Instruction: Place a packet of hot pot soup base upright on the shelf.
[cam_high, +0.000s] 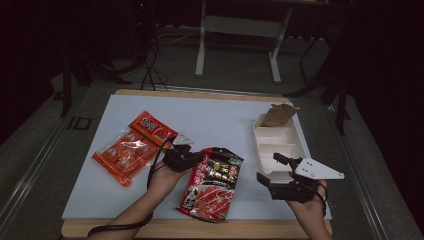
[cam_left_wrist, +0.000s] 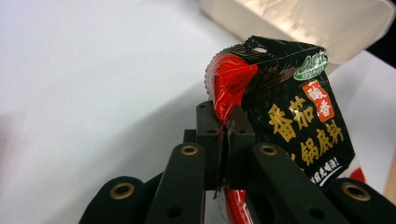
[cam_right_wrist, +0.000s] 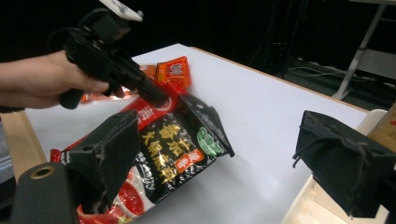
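Observation:
A black-and-red sauce packet (cam_high: 212, 182) lies near the table's front edge with its upper left corner lifted. My left gripper (cam_high: 195, 159) is shut on that corner. In the left gripper view the jaws (cam_left_wrist: 225, 126) pinch the packet's red edge (cam_left_wrist: 229, 84), and the packet (cam_left_wrist: 299, 121) bends up above them. The right gripper view shows the left gripper (cam_right_wrist: 156, 95) holding the packet (cam_right_wrist: 173, 154) clear of the table at one end. My right gripper (cam_high: 272, 170) stands open beside the white tray (cam_high: 260, 150), and nothing is between its pads (cam_right_wrist: 224, 135).
An orange packet (cam_high: 135, 147) lies at the left of the white tabletop (cam_high: 215, 120). The divided white tray holds a crumpled brown paper item (cam_high: 279, 114) in its far compartment. Dark floor and a white stand's legs (cam_high: 237, 50) lie beyond the table.

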